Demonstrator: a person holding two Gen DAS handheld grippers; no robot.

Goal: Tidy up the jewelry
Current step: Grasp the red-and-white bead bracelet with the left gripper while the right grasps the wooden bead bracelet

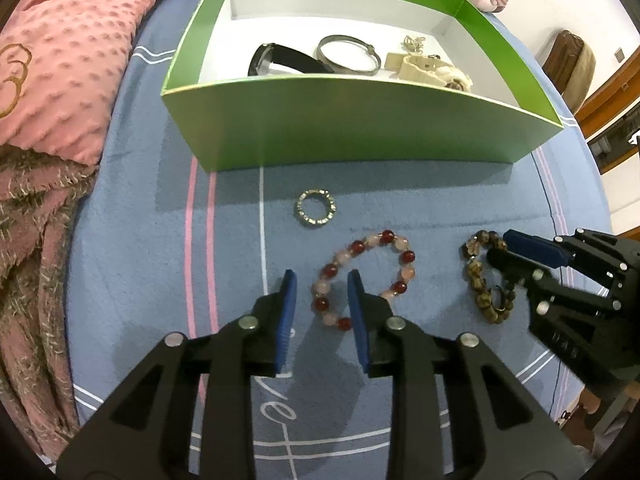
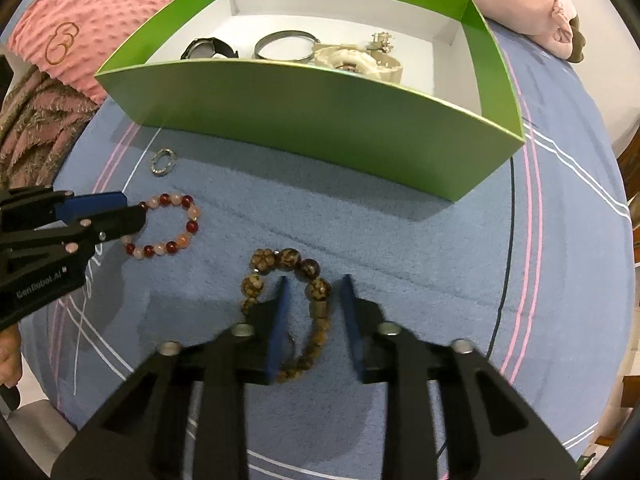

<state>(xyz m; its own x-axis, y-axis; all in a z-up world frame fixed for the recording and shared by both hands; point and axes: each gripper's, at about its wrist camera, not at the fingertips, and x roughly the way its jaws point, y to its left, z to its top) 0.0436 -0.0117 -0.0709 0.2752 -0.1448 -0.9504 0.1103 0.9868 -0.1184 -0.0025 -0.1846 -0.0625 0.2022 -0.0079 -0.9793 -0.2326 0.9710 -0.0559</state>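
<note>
Straddling red bead bracelet [image 1: 362,278] left claw [image 1: 322,282], brown bracelet [image 2: 298,304] between right claw [image 2: 314,286] pads

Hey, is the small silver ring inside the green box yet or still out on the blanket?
Out. The silver ring lies on the blue blanket in front of the green box.

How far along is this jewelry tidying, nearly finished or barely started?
Roughly halfway. Done: the green box already holds a black watch, a metal bangle and a cream watch. In hand: the left claw straddles the red and pink bead bracelet, and the right claw straddles the brown bead bracelet; both bracelets lie on the blue cover. Left: those two, plus the small silver ring.
</note>
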